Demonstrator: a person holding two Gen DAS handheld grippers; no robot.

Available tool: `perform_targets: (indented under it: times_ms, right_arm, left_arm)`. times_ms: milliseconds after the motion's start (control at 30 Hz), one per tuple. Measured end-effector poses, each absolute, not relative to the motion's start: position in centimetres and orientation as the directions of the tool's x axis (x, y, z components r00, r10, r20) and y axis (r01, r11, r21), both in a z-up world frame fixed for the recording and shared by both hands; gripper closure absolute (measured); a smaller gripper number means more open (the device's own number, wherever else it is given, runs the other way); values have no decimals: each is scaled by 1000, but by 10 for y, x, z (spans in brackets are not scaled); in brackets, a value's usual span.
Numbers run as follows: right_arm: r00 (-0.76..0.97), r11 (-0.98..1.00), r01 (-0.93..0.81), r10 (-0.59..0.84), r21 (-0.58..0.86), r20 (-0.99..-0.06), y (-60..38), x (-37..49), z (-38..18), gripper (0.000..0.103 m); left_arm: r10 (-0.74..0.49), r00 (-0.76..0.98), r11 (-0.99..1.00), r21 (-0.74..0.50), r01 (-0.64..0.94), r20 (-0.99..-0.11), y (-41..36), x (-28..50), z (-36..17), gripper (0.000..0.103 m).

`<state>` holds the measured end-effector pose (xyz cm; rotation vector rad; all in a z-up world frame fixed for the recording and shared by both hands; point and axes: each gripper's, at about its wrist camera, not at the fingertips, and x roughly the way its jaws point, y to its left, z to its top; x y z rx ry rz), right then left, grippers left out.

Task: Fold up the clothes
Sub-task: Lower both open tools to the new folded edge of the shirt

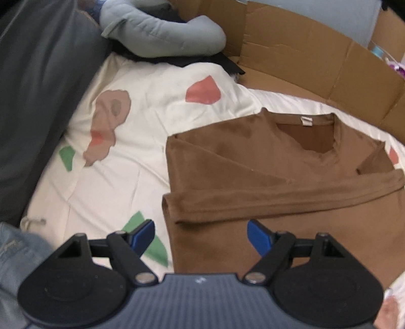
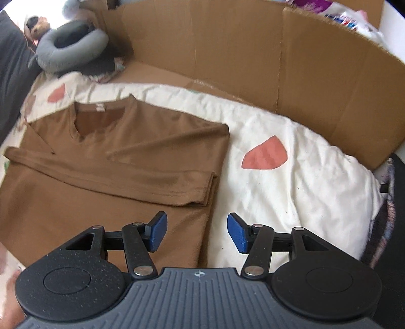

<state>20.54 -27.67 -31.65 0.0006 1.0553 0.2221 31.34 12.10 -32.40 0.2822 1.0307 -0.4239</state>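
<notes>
Your brown shirt (image 1: 265, 162) lies flat on the white quilt (image 1: 141, 131), neck opening at its far end with a white tag (image 1: 305, 121) showing, and both sleeves are folded across the chest, so it's a tidy rectangle right now.

Container-wise, there's just the flattened cardboard box (image 2: 253, 50) standing like a wall behind the shirt, curving around the far edge of the quilt. Nothing is inside it that you can make out; some colourful clutter (image 2: 344, 17) peeks over its top edge, too blurry to name.

Left of the shirt's neck end, at the quilt's far corner, a grey neck pillow (image 1: 162, 33) sits on a dark heap of fabric (image 1: 215, 60). A dark cushion (image 1: 38, 88) runs along the quilt's left side, well apart from the shirt. The quilt has pink and green patches scattered around.

Your left gripper (image 1: 201, 236) hangs over the shirt's left edge near the hem, jaws spread wide, nothing between them. Your right gripper (image 2: 197, 231) is over the shirt's right edge near the hem, jaws also apart and not pinching any cloth. Nothing lies on the shirt.
</notes>
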Motion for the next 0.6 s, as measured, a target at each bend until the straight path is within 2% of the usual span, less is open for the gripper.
perform_targets:
  times_ms: [233,433,600]
  right_arm:
    - [499,978,-191,174,87,-849,-276,221,-341,40]
    - [489,968,-245,172,54,-855,-266,227,-367,40]
    - [489,965,-259,157,29,-858,-262,225,-380,38]
  left_arm:
    - [-203,473,890,39,454,-857,118,322,-353,21]
    - [-147,436,867,97,489,-888,126,324,-383,25]
    - [-161,450,866,93,492,-879,132,326,-388,24]
